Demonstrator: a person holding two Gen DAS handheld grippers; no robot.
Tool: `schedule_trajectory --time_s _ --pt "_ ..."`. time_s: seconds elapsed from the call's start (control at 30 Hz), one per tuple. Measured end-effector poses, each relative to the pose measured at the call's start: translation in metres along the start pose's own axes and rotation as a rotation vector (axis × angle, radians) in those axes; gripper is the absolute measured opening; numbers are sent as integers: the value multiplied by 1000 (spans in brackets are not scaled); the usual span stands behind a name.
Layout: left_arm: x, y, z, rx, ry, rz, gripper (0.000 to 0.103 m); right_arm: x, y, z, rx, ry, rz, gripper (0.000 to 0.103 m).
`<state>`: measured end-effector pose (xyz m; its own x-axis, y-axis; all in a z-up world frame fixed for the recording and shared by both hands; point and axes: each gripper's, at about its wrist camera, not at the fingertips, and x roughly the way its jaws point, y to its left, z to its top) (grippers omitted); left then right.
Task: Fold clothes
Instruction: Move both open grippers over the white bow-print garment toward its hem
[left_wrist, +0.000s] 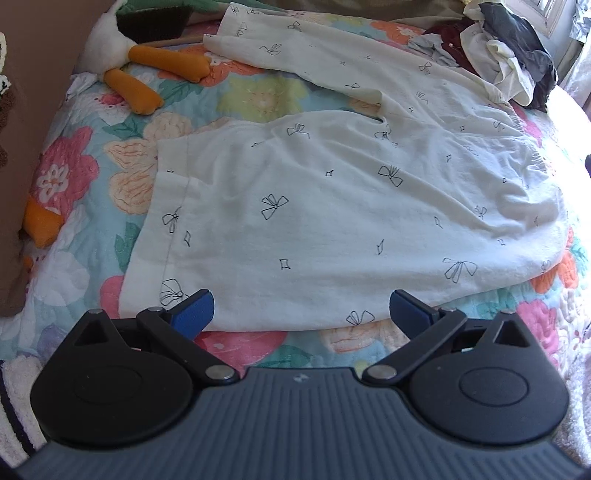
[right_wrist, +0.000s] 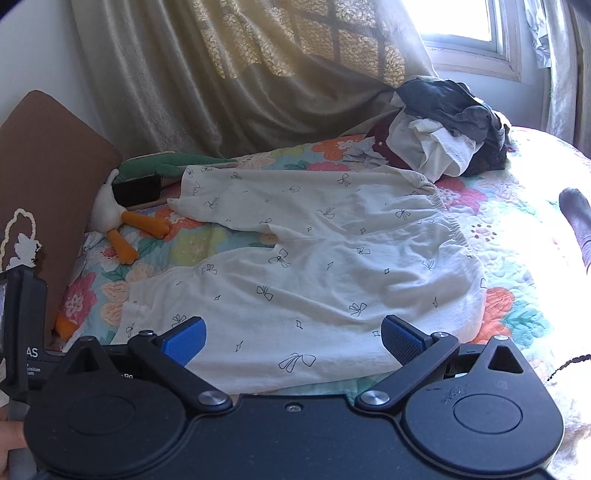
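Observation:
White pyjama trousers with small black bow prints (left_wrist: 332, 206) lie spread on the floral quilt, both legs pointing left and the elastic waistband at the right; they also show in the right wrist view (right_wrist: 314, 273). My left gripper (left_wrist: 301, 314) is open and empty, its blue pads just above the near leg's front edge. My right gripper (right_wrist: 293, 341) is open and empty over the same near edge. Part of the left gripper's body (right_wrist: 22, 332) shows at the left edge of the right wrist view.
A pile of dark and white clothes (left_wrist: 506, 55) sits at the far right corner of the bed, also in the right wrist view (right_wrist: 443, 125). A stuffed duck with orange legs (left_wrist: 144, 70) lies far left. A brown headboard (right_wrist: 44, 184), curtain (right_wrist: 240, 74) and window border the floral quilt (left_wrist: 92, 206).

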<state>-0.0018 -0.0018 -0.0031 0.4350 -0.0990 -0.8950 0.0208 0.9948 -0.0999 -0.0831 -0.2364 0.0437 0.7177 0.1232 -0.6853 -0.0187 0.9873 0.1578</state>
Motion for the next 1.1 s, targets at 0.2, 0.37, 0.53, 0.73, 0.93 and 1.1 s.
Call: schedule_trajectory --time_s 0.2,0.37,0.53,0.73,0.93,1.1 --pt "13 -9 -18 39 -18 -1 103 -2 13 0 -39 -4 -44 102" --pt "24 -17 -33 72 -33 -2 103 1 2 0 2 9 -8 103" --pt "28 -23 -38 127 -36 -26 103 1 3 0 8 15 -9 102" --pt "32 -29 -43 135 -34 -16 103 -1 1 -3 8 16 -6 103" --pt "33 -31 -44 167 -33 19 103 -3 -2 -4 15 22 -14 103" --pt "32 -30 -44 157 -43 26 103 -7 -3 -8 11 21 -11 103"
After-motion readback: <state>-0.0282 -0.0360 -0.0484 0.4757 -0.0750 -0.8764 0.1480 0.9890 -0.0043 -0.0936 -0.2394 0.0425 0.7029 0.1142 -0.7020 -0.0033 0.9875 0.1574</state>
